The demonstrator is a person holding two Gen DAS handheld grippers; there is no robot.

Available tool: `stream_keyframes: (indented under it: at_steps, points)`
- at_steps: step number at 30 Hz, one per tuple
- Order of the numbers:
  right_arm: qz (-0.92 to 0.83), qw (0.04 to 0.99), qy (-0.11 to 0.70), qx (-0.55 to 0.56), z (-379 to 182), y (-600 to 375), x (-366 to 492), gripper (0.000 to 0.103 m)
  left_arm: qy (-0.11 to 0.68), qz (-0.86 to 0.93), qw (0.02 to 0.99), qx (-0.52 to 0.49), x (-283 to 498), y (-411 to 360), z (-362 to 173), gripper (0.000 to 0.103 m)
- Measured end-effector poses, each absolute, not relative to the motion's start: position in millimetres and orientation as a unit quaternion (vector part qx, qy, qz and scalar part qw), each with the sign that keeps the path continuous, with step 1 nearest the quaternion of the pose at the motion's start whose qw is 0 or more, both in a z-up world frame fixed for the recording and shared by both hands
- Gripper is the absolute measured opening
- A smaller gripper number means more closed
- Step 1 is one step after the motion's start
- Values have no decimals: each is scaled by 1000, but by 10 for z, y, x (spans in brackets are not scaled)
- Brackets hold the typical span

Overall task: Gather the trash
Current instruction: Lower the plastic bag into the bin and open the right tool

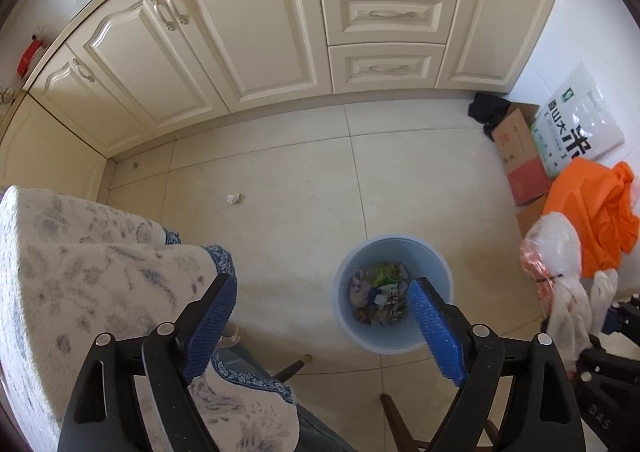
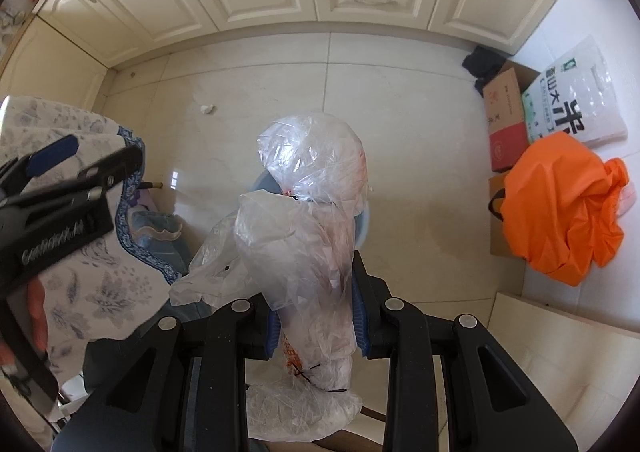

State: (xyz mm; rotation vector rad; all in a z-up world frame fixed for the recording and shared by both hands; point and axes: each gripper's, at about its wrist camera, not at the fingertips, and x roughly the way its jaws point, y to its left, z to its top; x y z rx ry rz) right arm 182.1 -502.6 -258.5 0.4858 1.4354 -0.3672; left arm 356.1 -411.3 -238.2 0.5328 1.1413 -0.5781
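A light-blue trash bin (image 1: 360,336) stands on the tile floor, part full of wrappers and paper scraps (image 1: 380,288). My left gripper (image 1: 320,288) hangs above it, jaws wide open with nothing between them. My right gripper (image 2: 316,292) points down and is shut on a clear plastic bag (image 2: 308,212), gathered and tied with a black band. In the right wrist view the bag hangs over the bin (image 2: 361,226) and hides most of it. A small crumpled white tissue (image 1: 233,198) lies on the floor toward the cabinets.
A table with a blue-flowered cloth (image 1: 80,272) fills the left side, chair legs (image 1: 292,368) below it. Cream cabinets (image 1: 248,32) line the far side. Against the right wall are a cardboard box (image 1: 516,156), a rice bag (image 1: 580,124) and an orange cloth (image 1: 592,212).
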Motion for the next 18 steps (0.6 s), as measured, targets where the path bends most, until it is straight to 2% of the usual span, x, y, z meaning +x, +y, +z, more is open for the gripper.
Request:
stream_keyframes:
  at_steps: [9,18]
  points:
    - [-164,714,648,209,-2522,-4866,2143,29,521,-261,774,247,3535,-3722,-2202,97]
    - [-158,716,651,197,-2465,-4671,2396,29,547,-250,767,223,3719,-3551,-2230,97]
